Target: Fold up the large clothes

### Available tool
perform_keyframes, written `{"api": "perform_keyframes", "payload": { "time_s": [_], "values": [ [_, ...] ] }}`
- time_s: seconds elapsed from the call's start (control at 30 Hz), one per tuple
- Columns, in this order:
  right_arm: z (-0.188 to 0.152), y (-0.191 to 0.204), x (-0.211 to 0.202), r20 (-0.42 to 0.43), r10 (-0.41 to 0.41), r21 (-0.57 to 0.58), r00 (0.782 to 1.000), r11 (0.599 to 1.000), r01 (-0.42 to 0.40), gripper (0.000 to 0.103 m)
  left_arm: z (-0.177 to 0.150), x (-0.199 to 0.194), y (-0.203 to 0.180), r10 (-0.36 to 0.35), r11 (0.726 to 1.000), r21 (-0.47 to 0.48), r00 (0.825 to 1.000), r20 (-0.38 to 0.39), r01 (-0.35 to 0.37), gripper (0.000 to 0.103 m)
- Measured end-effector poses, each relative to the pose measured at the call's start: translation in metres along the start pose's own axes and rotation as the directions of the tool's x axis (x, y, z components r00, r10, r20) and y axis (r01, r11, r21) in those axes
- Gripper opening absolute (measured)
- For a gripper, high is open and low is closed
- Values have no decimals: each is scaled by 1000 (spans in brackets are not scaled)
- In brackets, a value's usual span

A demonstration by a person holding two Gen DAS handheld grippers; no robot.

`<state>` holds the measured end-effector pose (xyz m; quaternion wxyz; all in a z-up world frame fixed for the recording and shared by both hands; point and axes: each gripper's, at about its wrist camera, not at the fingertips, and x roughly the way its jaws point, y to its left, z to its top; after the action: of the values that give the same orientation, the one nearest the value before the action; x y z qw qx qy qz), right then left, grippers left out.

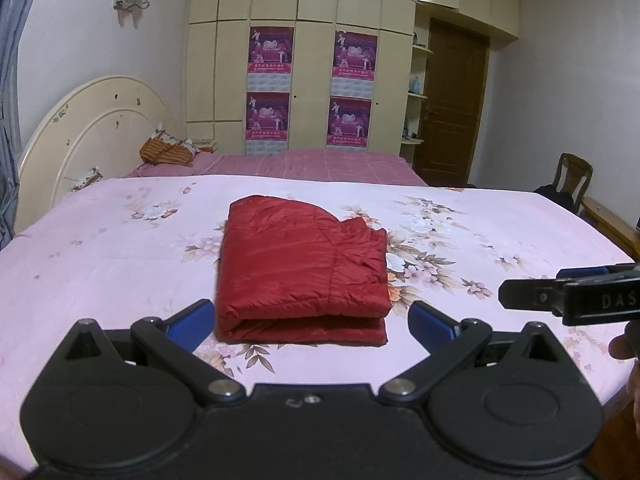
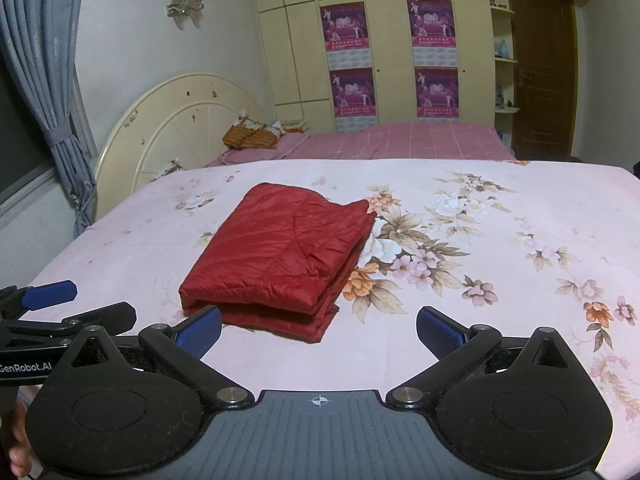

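A folded red jacket (image 1: 302, 264) lies on the floral pink bed (image 1: 100, 260). Left tongs (image 1: 312, 322) and right tongs (image 2: 319, 330) both gape wide, holding nothing. "GenRobot.AI" reads on the left tongs' side; "DAS" on the right's.

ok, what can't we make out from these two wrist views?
- Red jacket: inner folded layers and underside, hidden by its top layer in both views.
- Right hand-held gripper in left wrist view: cut off by the right edge.
- Posters: text too small.
- Bed near edge: hidden behind both gripper bodies.
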<state>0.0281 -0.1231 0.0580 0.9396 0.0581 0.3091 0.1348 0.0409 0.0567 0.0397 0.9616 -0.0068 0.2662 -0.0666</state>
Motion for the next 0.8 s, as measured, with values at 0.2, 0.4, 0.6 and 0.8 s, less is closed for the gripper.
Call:
{"api": "perform_keyframes", "payload": {
  "time_s": [0.2, 0.4, 0.6, 0.8],
  "values": [
    [-1, 0, -2, -1, -1, -2, 1000, 1000, 1, 102, 0, 0, 1, -2, 1000, 0, 1000, -1, 2, 103],
    [-2, -1, -3, 2, 1, -6, 1000, 1000, -1, 102, 0, -2, -2, -4, 1000, 5, 1000, 4, 4, 103],
    [-3, 0, -3, 2, 3, -8, 1000, 1000, -3, 102, 0, -2, 0, -2, 1000, -3, 1000, 3, 2, 103],
    [0, 1, -2, 4, 11, -16, 1000, 1000, -11, 102, -2, -2, 4, -3, 1000, -15, 1000, -2, 3, 103]
  ]
}}
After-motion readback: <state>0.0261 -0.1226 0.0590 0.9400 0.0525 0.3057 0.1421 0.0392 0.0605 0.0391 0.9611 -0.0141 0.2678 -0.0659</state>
